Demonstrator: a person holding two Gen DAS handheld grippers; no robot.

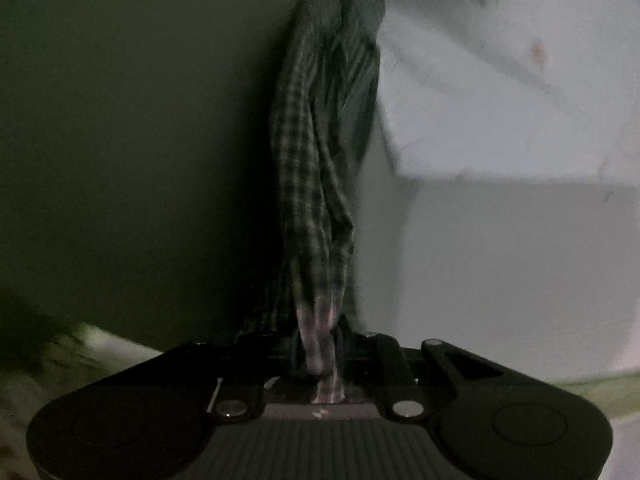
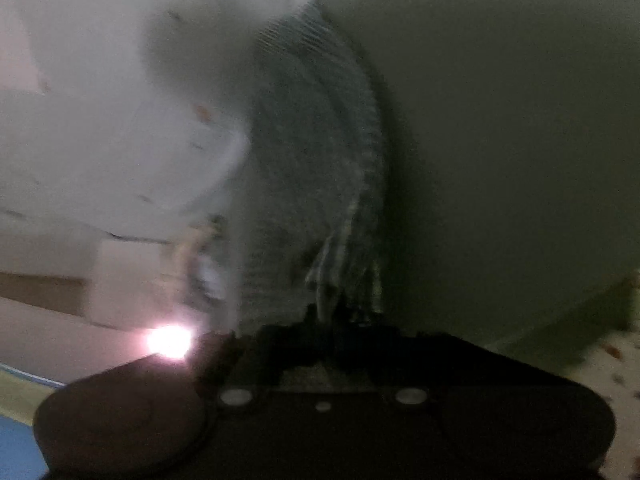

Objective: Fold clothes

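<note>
A dark checked garment [image 1: 316, 160] hangs stretched in a twisted rope, running from the top of the left wrist view down into my left gripper [image 1: 320, 344]. That gripper is shut on a bunched end of the cloth, and a pale fold pokes out behind the jaws. In the blurred right wrist view the same checked garment [image 2: 320, 152] rises as a wide grey band from my right gripper [image 2: 340, 312]. The right jaws are dark and close together, with bunched cloth pinched between them. The fingertips of both grippers are hidden by fabric.
A dark greenish wall [image 1: 120, 120] and a white wall [image 1: 500, 120] fill the background. A pale green surface [image 1: 100, 344] lies low on the left. The right wrist view shows a bright lamp glare [image 2: 168, 340], speckled bedding [image 2: 616, 360] and a blue patch [image 2: 16, 448].
</note>
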